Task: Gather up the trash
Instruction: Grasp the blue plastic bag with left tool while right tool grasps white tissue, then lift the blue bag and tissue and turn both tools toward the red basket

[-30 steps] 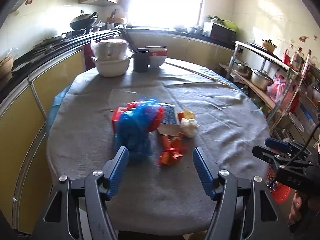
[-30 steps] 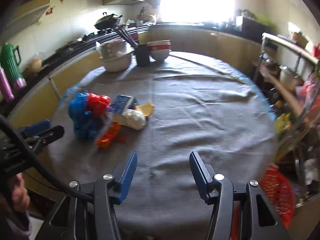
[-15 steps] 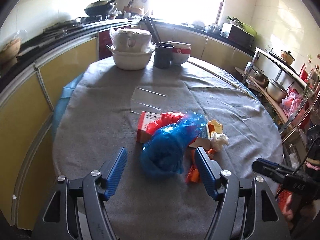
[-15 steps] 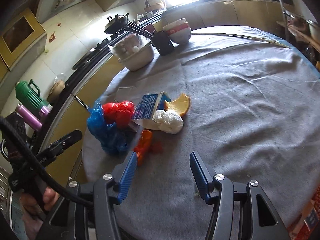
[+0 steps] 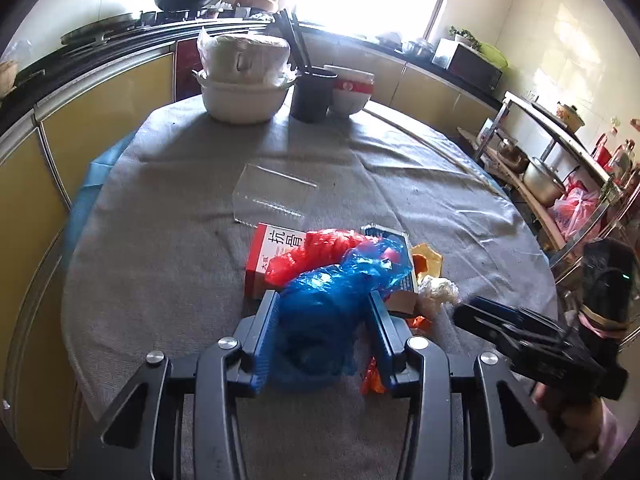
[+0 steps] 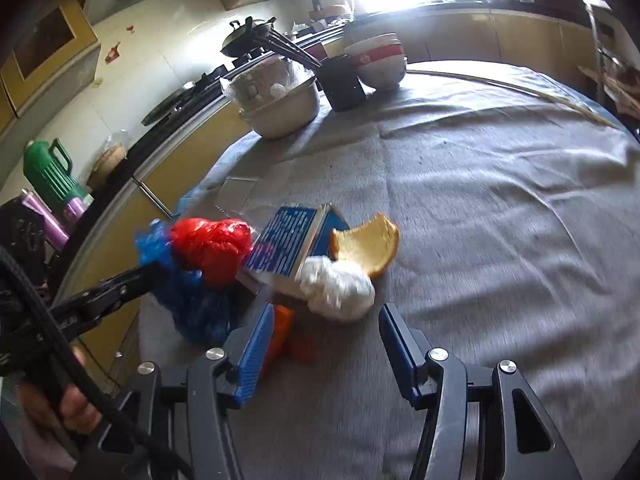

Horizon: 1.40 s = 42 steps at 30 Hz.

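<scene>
Now that my left gripper (image 5: 322, 312) is closing on the blue bag (image 5: 320, 320), pads pressing it, I'm steering the released right gripper (image 6: 326, 318) toward the white wad (image 6: 340, 284) at twelve o'clock.

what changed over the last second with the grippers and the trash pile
The left gripper came forward over the pile and its jaws are closing on the blue plastic bag, which now sits pinched between them. The right gripper moved in toward the white crumpled wad, its jaws open as before and empty. The red box, bread slice and bowls stayed put.
</scene>
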Each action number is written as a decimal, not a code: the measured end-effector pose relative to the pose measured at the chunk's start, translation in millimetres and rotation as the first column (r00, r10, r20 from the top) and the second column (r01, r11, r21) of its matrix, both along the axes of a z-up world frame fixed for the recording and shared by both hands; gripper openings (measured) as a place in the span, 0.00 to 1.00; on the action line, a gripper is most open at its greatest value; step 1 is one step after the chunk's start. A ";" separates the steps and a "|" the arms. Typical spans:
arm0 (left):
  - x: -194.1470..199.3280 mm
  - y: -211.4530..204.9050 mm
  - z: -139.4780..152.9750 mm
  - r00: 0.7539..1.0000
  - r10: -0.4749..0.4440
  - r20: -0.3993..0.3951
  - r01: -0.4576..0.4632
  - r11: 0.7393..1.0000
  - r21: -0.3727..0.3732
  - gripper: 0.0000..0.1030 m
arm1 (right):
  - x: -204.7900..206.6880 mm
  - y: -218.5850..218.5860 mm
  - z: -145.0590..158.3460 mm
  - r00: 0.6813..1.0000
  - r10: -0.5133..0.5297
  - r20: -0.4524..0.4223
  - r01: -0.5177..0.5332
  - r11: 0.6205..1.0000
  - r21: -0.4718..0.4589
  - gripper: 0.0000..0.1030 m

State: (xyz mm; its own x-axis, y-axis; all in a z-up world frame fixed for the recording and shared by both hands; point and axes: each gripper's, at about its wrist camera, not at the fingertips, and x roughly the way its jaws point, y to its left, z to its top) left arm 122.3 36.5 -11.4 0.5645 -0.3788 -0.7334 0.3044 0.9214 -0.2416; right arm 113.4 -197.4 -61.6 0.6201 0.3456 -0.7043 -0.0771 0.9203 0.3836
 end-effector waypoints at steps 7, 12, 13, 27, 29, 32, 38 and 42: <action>-7.9 7.4 0.2 0.999 -0.031 0.015 0.032 0.999 -0.031 0.36 | 31.0 10.2 -22.7 1.000 0.025 -0.015 -0.026 0.998 -0.063 0.40; -22.6 6.2 -1.8 0.996 -0.086 0.012 0.086 0.994 -0.065 0.35 | 24.9 5.7 -23.5 1.000 0.005 0.004 -0.004 0.999 -0.038 0.34; -26.8 5.0 -1.6 0.995 -0.096 0.014 0.096 0.993 -0.068 0.35 | 21.7 4.6 -23.0 1.000 0.002 0.008 -0.001 0.999 -0.033 0.34; -88.6 10.7 -2.3 0.991 -0.132 0.013 0.133 0.982 -0.134 0.35 | -45.3 -28.8 -15.5 0.998 -0.059 0.010 0.059 0.998 0.012 0.34; -92.6 17.1 -3.8 0.992 -0.123 0.006 0.123 0.983 -0.140 0.39 | -55.2 -33.1 -13.8 0.998 -0.064 0.012 0.064 0.998 0.011 0.34; -96.6 29.9 -8.1 0.995 -0.097 -0.006 0.095 0.985 -0.142 0.54 | -67.8 -39.8 -14.9 0.997 -0.073 0.002 0.073 0.997 0.014 0.34; -98.2 48.5 -24.4 0.997 -0.054 -0.063 0.047 0.992 -0.119 0.64 | -80.4 -45.7 -21.0 0.997 -0.082 -0.010 0.082 0.996 0.027 0.34; -95.5 52.7 -30.7 0.996 -0.036 -0.078 0.029 0.996 -0.088 0.66 | -80.6 -42.5 -21.1 0.997 -0.079 -0.007 0.079 0.997 0.013 0.34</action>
